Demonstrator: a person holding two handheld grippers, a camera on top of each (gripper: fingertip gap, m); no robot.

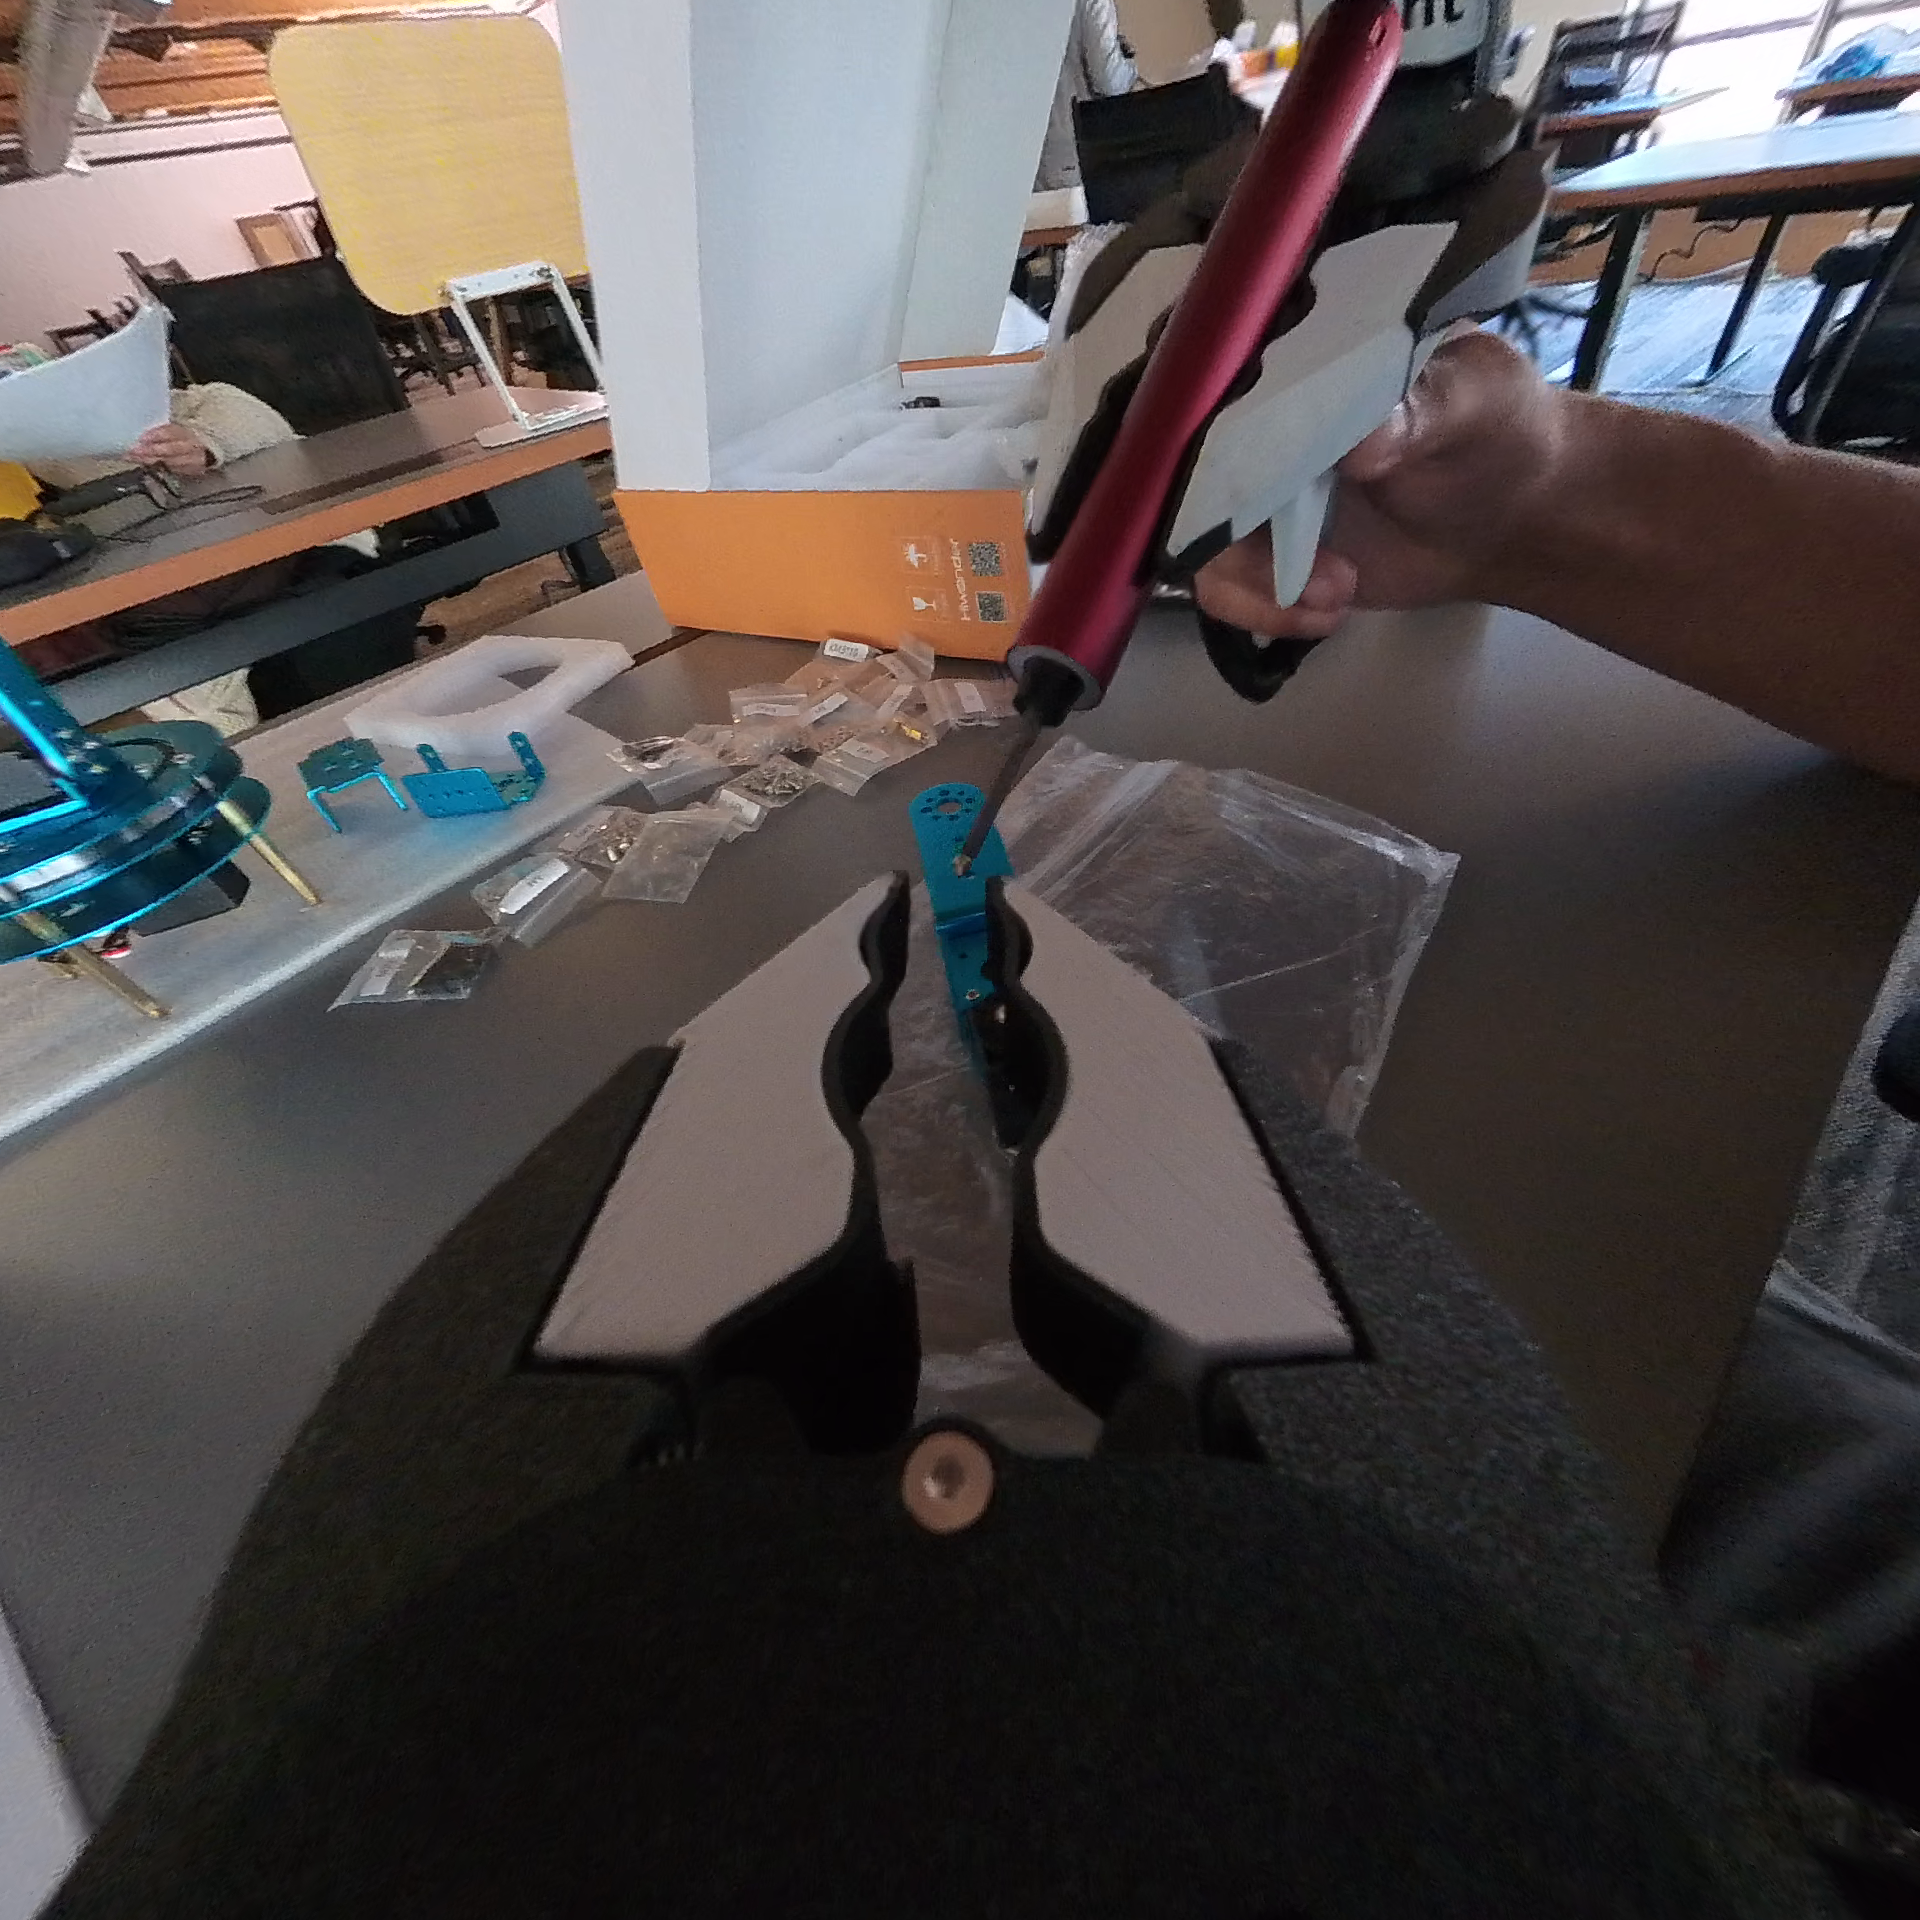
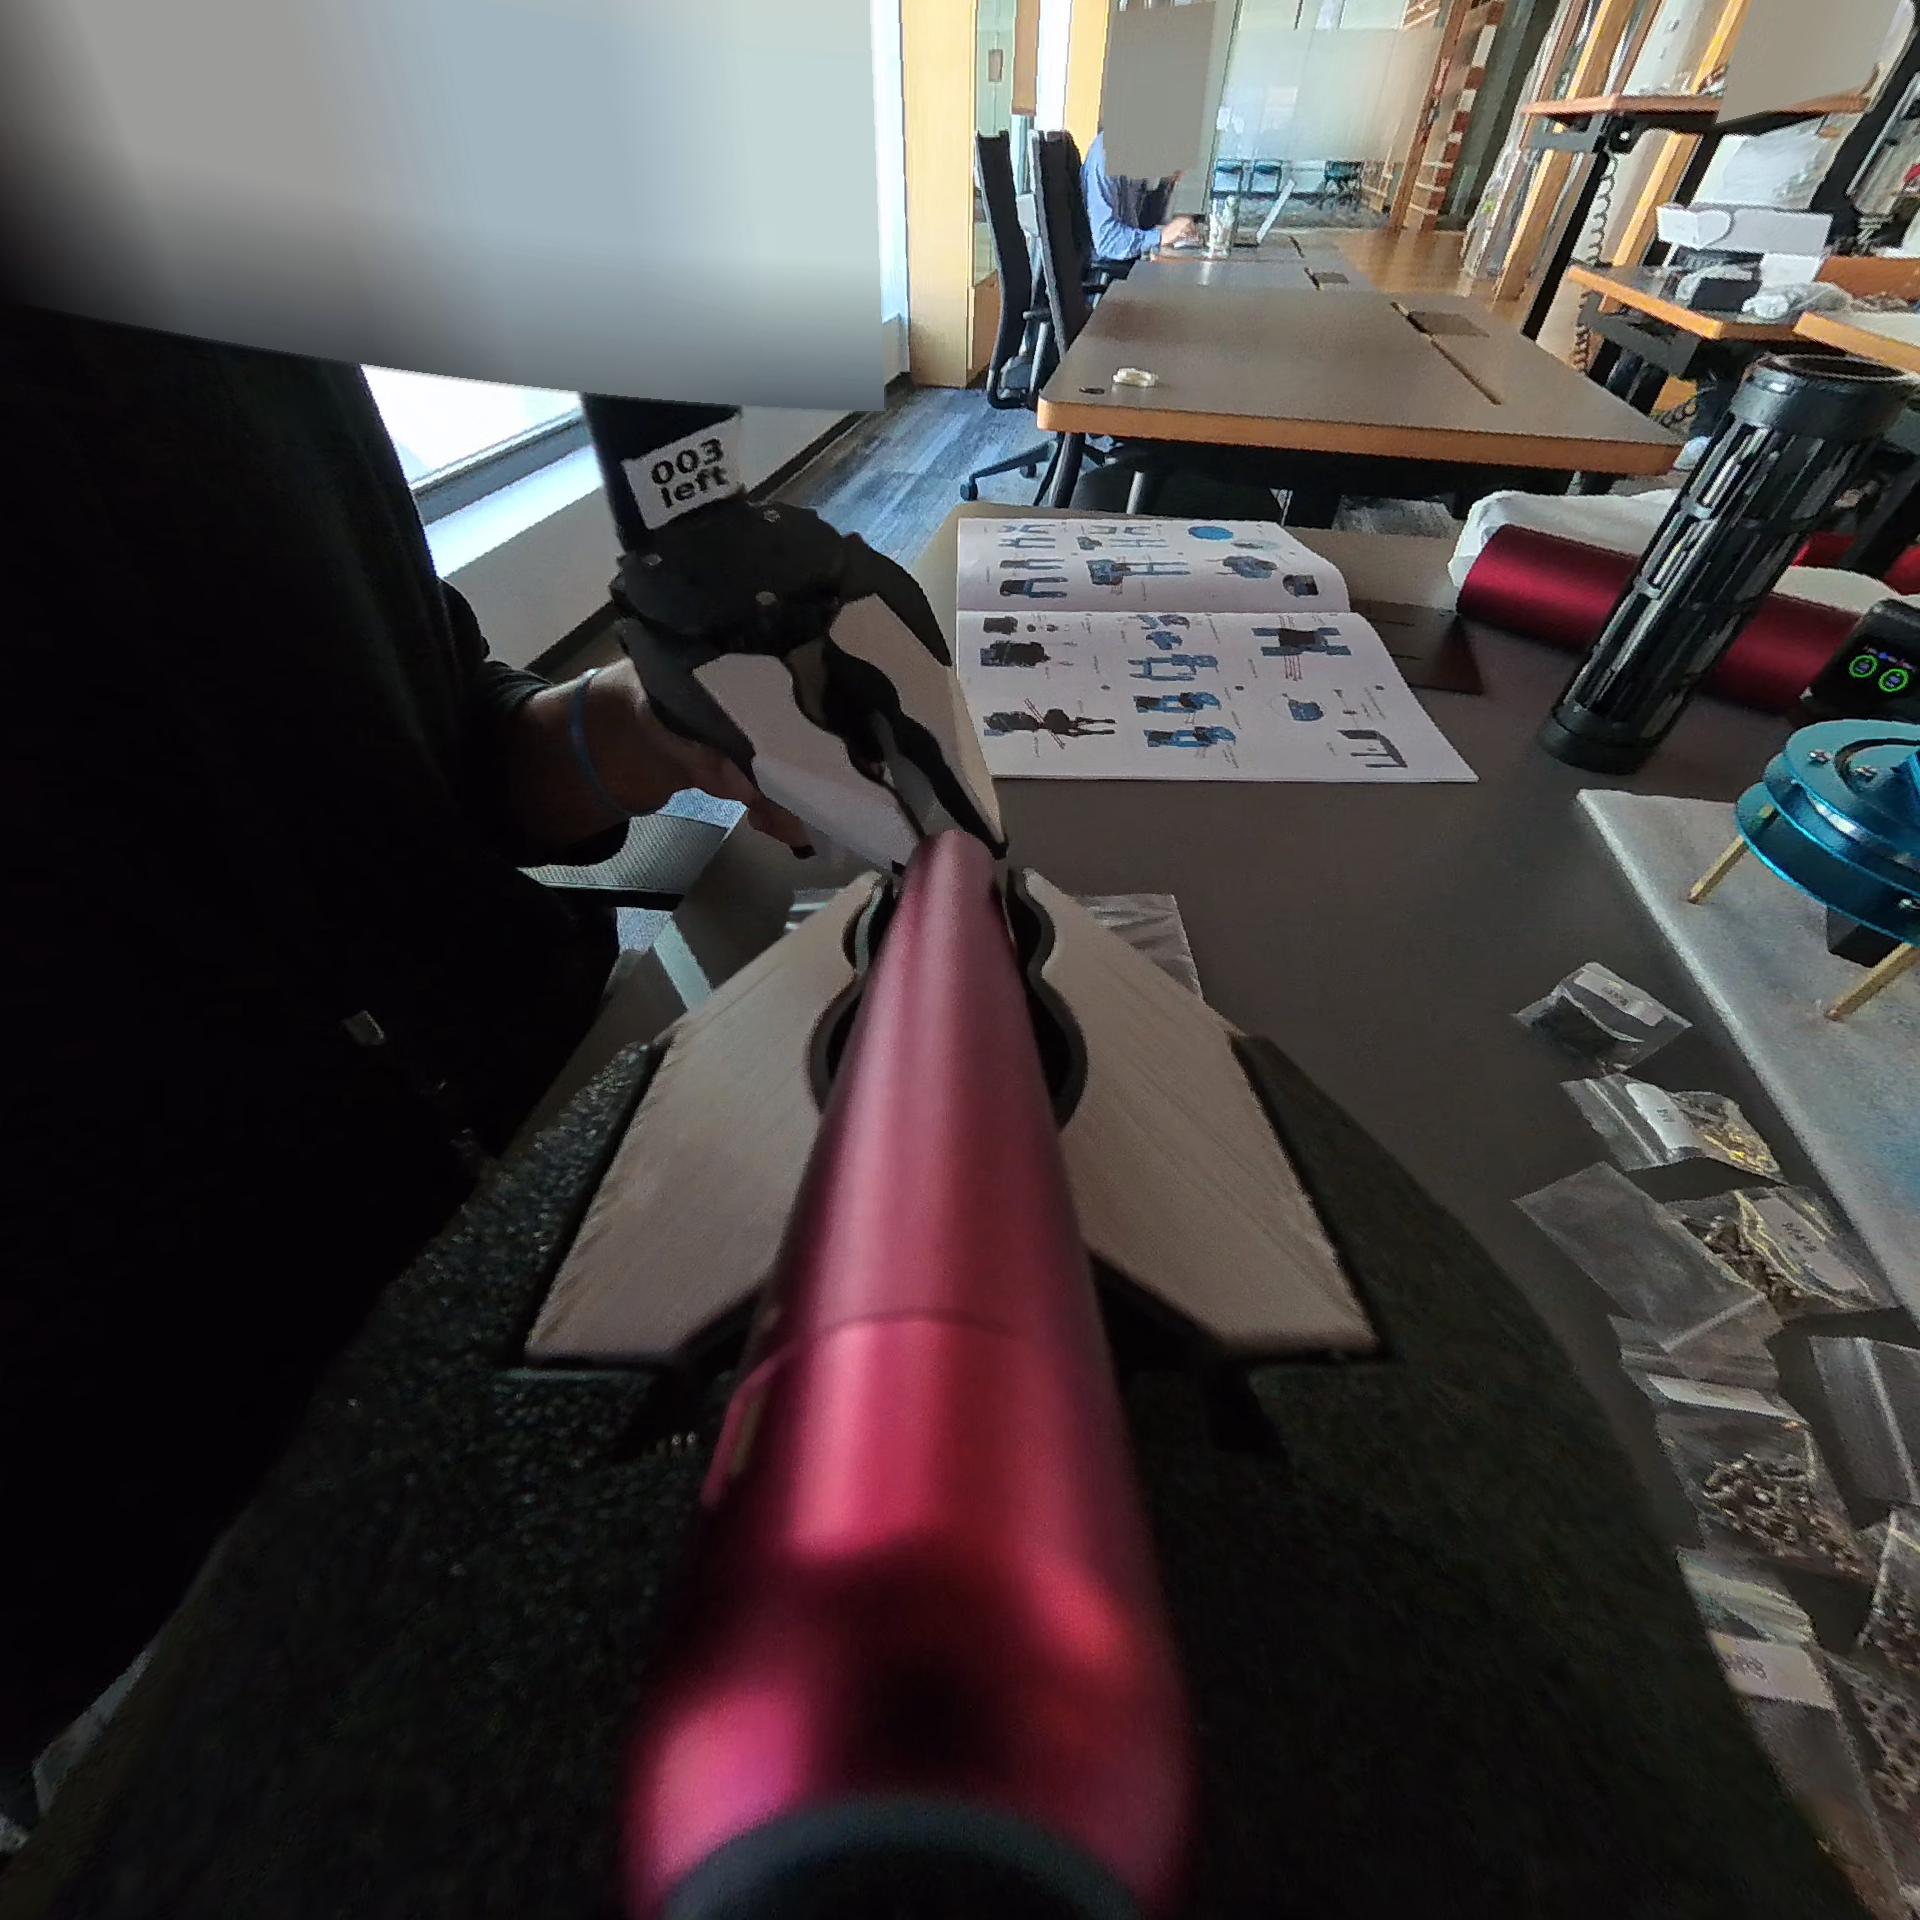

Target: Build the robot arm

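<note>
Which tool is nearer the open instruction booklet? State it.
Left. The left tool, shut on the blue bracket, sits just beside the booklet; the right tool, gripping the red screwdriver, is further back.

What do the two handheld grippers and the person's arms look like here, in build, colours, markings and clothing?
Both grippers, left gripper and right gripper, share one build: a rough-textured black body and flat pale grey fingers with wavy black inner pads. The left one has a copper-coloured screw, a black handle and a white label. No cables show. The person wears a dark top and a blue wristband.
</note>
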